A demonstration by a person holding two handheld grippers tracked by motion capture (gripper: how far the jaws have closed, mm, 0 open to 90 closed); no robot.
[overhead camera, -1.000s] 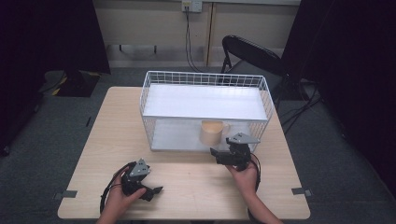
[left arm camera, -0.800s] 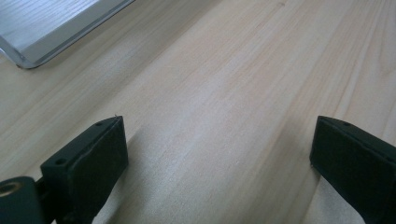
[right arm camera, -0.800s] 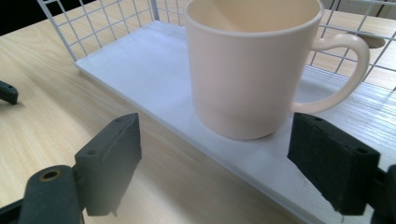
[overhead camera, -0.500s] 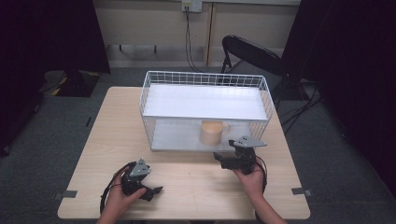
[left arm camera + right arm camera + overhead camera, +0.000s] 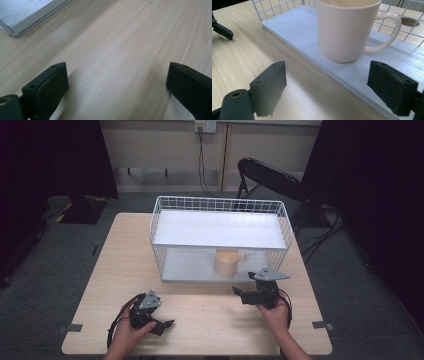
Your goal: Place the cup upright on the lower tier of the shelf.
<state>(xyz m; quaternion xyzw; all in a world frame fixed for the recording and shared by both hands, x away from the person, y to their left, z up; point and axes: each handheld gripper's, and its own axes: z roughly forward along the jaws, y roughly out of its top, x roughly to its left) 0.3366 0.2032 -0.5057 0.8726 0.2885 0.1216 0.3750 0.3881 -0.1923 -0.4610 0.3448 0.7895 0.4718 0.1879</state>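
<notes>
A cream mug (image 5: 227, 261) (image 5: 344, 30) stands upright on the white floor board (image 5: 294, 27) of a white wire basket (image 5: 220, 200), near its open front, handle to the right. My right gripper (image 5: 240, 294) (image 5: 327, 85) is open just in front of the board's edge, with its jaws spread wide, pointing at the mug and not touching it. My left gripper (image 5: 167, 324) (image 5: 117, 82) is open and lies low over the bare wooden table (image 5: 200, 320) at the front left, holding nothing. A corner of the board (image 5: 25, 15) lies ahead of it.
The basket takes up the far half of the table. A black folding chair (image 5: 270, 175) stands behind the table at the right, with cables on the floor near it. Grey tape marks (image 5: 322, 324) lie beside the table's front corners.
My right gripper has drawn back a little toward the person, away from the mug. The mug and the left gripper have stayed where they were.
</notes>
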